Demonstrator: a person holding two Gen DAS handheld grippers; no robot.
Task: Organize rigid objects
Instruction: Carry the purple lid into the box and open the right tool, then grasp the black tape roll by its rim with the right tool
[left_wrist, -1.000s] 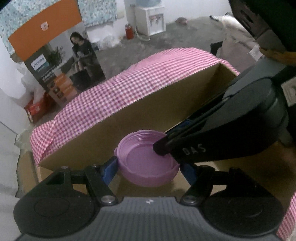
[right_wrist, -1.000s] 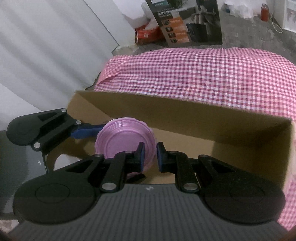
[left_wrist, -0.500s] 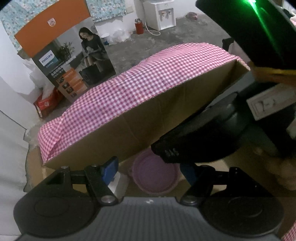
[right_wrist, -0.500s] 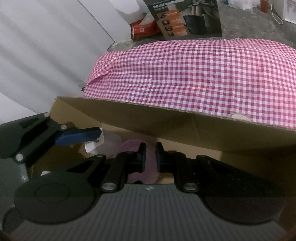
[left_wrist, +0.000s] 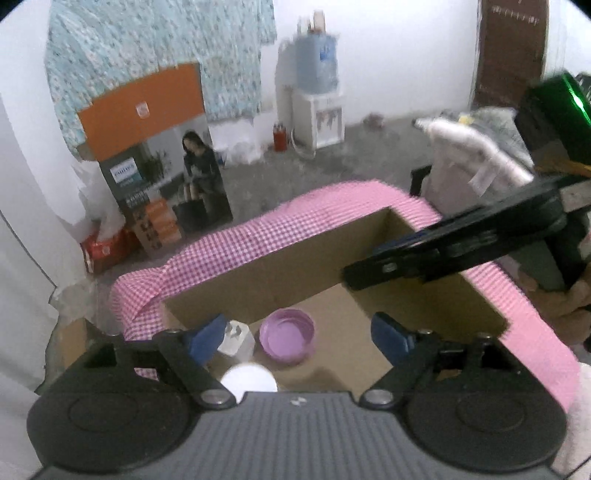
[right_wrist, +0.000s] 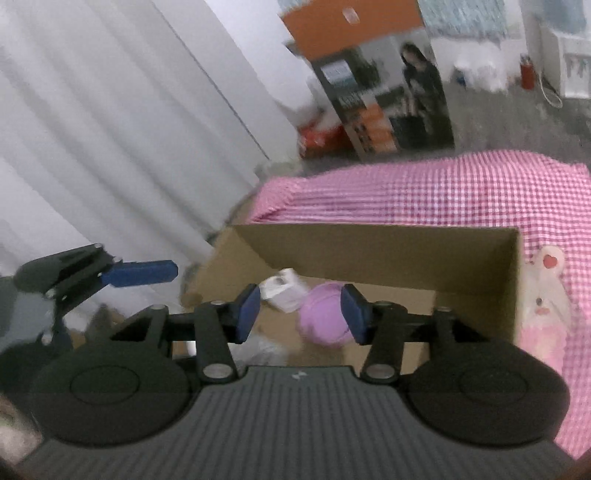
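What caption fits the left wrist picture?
Pink bowl resting in the cardboard box, left hand-held gripper opening above it.

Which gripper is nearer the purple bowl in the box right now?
Hard to call. Both hang above the purple bowl, neither touching: left gripper wide, right gripper opening, the bowl beneath its gap.

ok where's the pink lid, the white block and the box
pink lid (left_wrist: 287, 335), left wrist view, inner face
white block (left_wrist: 236, 336), left wrist view, top face
box (left_wrist: 258, 291), left wrist view, far inner wall
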